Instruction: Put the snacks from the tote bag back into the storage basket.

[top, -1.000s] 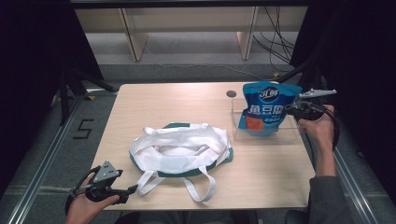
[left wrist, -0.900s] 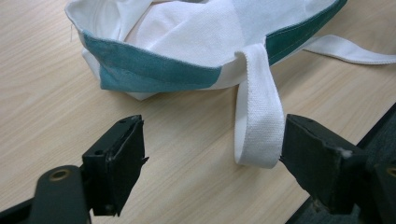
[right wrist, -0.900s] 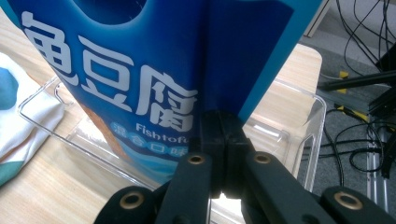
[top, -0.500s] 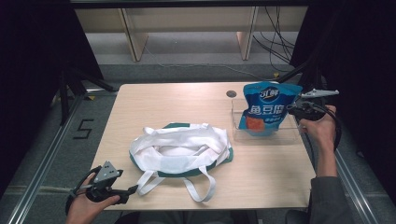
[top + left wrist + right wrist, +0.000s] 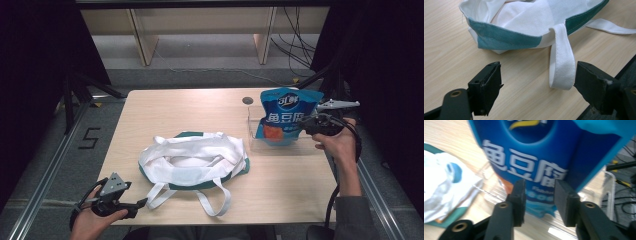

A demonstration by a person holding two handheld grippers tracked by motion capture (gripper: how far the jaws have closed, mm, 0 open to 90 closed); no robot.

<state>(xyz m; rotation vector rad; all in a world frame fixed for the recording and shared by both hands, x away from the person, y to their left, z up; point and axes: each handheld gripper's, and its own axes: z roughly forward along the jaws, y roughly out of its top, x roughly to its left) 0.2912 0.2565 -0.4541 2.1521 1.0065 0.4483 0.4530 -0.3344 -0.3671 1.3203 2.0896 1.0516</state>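
A blue snack bag (image 5: 287, 115) stands upright in a clear plastic box (image 5: 280, 146) at the table's right side. My right gripper (image 5: 303, 125) is level at the bag's right edge. Its jaws have just been opening. In the right gripper view the bag (image 5: 544, 157) fills the space ahead, and my right gripper (image 5: 540, 197) stands open with the bag's lower part just beyond the gap. A white and green tote bag (image 5: 192, 160) lies flat mid-table. My left gripper (image 5: 141, 204) is open at the front left corner, a white strap (image 5: 562, 62) lying between its jaws (image 5: 537, 82).
A round cable hole (image 5: 247, 100) sits in the tabletop behind the clear box. The tote's second strap loop (image 5: 215, 200) reaches toward the front edge. Bare wood (image 5: 165, 112) lies at the back left. Shelf legs and cables stand beyond the table.
The right hand has shifted a little beside the blue bag, which stands where it was. The left hand and the tote have not moved.
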